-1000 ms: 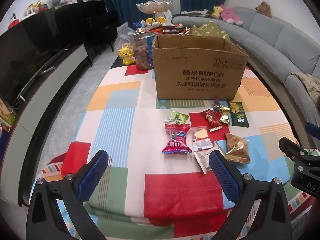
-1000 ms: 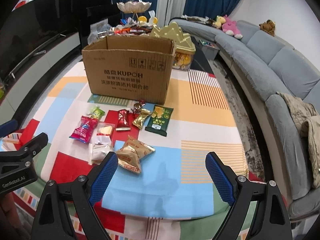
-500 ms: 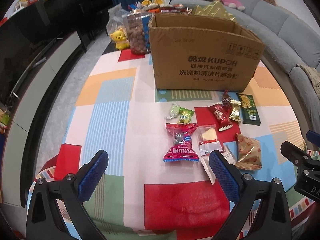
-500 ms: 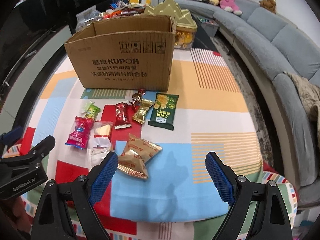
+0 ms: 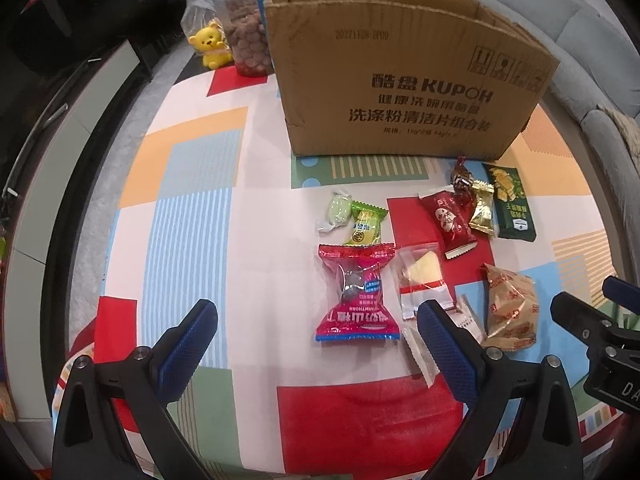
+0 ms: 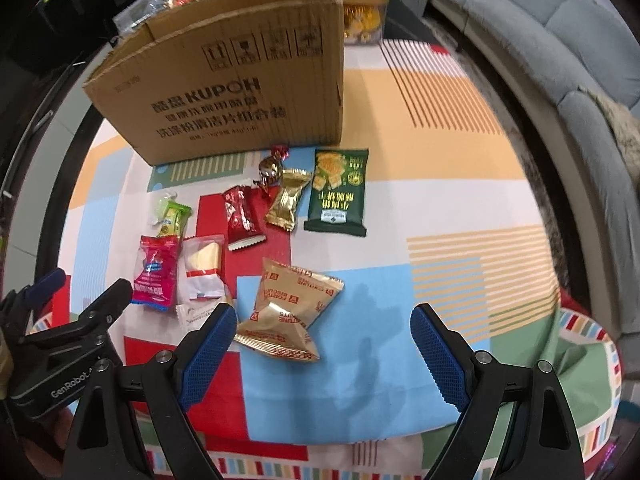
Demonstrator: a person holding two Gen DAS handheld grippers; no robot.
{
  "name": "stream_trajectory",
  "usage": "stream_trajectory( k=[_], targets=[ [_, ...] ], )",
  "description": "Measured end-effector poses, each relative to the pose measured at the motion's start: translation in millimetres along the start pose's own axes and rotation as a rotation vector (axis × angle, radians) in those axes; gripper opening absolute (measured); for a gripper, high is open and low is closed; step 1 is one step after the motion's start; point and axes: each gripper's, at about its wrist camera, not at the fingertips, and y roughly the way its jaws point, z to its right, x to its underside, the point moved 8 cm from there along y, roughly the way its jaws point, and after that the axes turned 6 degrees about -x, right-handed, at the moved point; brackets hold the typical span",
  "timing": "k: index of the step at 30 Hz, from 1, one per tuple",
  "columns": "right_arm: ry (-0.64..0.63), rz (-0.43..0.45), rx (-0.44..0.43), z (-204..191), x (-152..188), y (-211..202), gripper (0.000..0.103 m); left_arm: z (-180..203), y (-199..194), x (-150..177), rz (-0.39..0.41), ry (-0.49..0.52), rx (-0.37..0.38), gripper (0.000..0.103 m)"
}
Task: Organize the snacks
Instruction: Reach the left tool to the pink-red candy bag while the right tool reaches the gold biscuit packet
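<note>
Several wrapped snacks lie on the patchwork tablecloth in front of an open cardboard box (image 5: 404,80), which also shows in the right wrist view (image 6: 240,84). A pink-red packet (image 5: 356,292) lies just ahead of my left gripper (image 5: 316,344), which is open and empty. A gold fortune-biscuit bag (image 6: 288,312) lies just ahead of my right gripper (image 6: 324,344), close to its left finger; that gripper is open and empty. A dark green cracker pack (image 6: 340,192), a gold candy (image 6: 288,204) and a red packet (image 6: 240,216) lie nearer the box.
A yellow bear toy (image 5: 210,46) and a jar of brown balls (image 5: 246,40) stand left of the box. A gold tin (image 6: 360,12) stands behind it. A grey sofa (image 6: 560,40) curves along the right. A dark TV cabinet runs along the left.
Both grippers have moved forward and lower toward the snacks and box; the snacks now sit closer and larger in view. Both stay open.
</note>
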Motion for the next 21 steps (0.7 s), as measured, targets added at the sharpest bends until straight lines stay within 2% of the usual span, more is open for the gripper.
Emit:
stream_trajectory(
  k=[8, 15, 18, 21],
  targets=[
    [0.056, -0.092, -0.012, -1.5, -7.1, 26.2, 0.084, 6.4, 17.6, -7.1, -0.047, 0.019, 0.011, 0.096],
    [0.046, -0.133, -0.010, -9.1, -8.1, 44.7, 0.083, 16.1, 34.5, -6.1, -0.086, 0.043, 0.029, 0.080],
    [0.039, -0.154, -0.005, -12.6, -4.3, 54.4, 0.077, 16.6, 42.0, -5.5, -0.096, 0.046, 0.024, 0.074],
    [0.037, -0.169, -0.006, -13.8, 0.5, 62.9, 0.074, 17.0, 46.6, -5.5, -0.102, 0.041, 0.028, 0.072]
  ],
)
